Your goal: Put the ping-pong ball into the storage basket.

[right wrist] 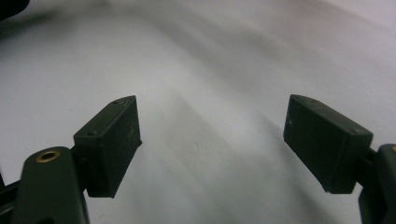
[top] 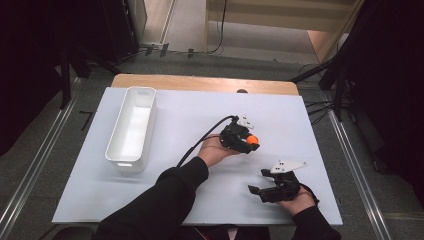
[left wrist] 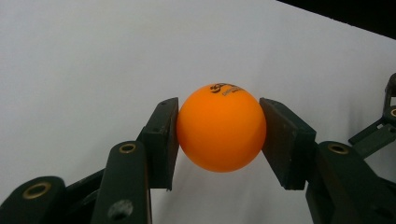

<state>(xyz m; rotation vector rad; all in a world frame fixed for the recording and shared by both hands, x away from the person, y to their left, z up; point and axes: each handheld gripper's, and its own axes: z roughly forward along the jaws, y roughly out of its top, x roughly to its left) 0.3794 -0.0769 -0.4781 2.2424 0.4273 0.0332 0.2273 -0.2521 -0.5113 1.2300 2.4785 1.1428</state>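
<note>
An orange ball (left wrist: pixel 221 127) with a small black print on top sits between the two black pads of my left gripper (left wrist: pixel 219 140), which is shut on it. From above, that gripper (top: pixel 250 141) hangs over the middle of the white table sheet (top: pixel 190 120), the ball (top: pixel 253 140) at its tip. My right gripper (top: pixel 256 191) rests low near the table's front right, jaws wide apart. In the right gripper view its pads (right wrist: pixel 109 140) stand open over bare white sheet with nothing between them (right wrist: pixel 210 144).
A long white bin (top: pixel 132 127) lies on the left part of the sheet, its inside bare. A wooden table edge (top: pixel 200 82) shows behind the sheet. A black cable (top: pixel 200 142) trails from the left gripper. Dark stands flank the table.
</note>
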